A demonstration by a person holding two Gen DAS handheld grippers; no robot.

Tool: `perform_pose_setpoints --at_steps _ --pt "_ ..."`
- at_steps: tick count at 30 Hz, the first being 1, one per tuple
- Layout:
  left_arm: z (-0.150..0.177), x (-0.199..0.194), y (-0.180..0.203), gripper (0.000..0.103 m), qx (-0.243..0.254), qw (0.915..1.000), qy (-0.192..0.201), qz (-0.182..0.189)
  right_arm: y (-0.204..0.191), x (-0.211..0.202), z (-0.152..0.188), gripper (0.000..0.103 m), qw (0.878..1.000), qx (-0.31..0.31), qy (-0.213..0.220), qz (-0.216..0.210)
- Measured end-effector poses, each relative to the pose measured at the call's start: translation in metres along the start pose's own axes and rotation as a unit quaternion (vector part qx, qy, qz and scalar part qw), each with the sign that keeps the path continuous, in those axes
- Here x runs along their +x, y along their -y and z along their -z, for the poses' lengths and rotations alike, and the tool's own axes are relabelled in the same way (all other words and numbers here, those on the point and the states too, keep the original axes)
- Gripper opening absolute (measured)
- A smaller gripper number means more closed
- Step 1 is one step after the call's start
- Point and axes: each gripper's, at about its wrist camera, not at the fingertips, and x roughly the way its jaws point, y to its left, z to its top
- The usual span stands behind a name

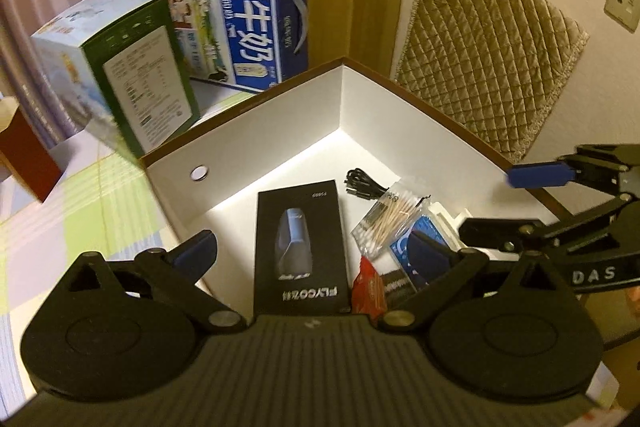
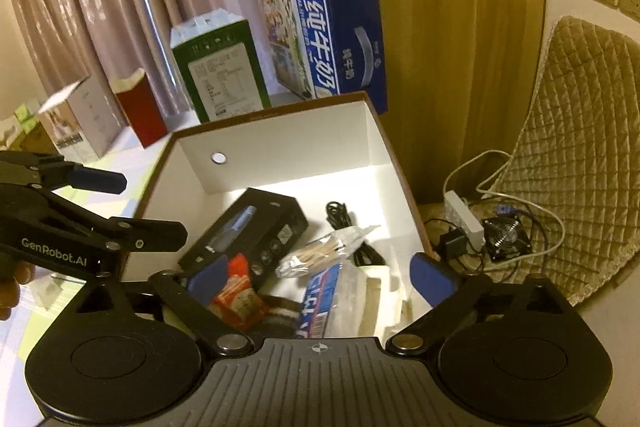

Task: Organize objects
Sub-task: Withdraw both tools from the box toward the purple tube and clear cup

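While both grippers, left gripper (image 1: pixel 314 247) and right gripper (image 2: pixel 320 275), hang wide open and empty over the white box (image 1: pixel 280 115), black carton (image 1: pixel 298 251) inside, lift clear without snagging swabs (image 1: pixel 390 223).

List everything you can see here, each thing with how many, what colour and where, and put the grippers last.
storage box: one, white inside, brown rim, on the table
shaver box: one, black, in the storage box
cotton swabs: one clear bag, right of the shaver box
cable: one, black, coiled at the back
snack packet: one, red, front
blue packet: one, front right
milk carton: one, blue, behind the storage box
green carton: one, beside the milk carton
power strip: one, white, on the floor
fan: one, black, beside the power strip
left gripper: open, empty
right gripper: open, empty
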Motion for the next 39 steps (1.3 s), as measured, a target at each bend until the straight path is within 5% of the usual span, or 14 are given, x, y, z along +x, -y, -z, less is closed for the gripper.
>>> perform_pose_setpoints --at_steps 19,39 --pt "0.034 -0.069 0.001 0.1 -0.043 0.9986 -0.001 -0.031 -0.03 -0.05 0.021 0.101 1.0 0.022 0.019 -0.006" --pt "0.11 -0.13 -0.024 0.1 -0.08 0.9961 -0.02 -0.031 -0.091 -0.089 0.065 0.101 0.999 0.033 0.004 -0.012"
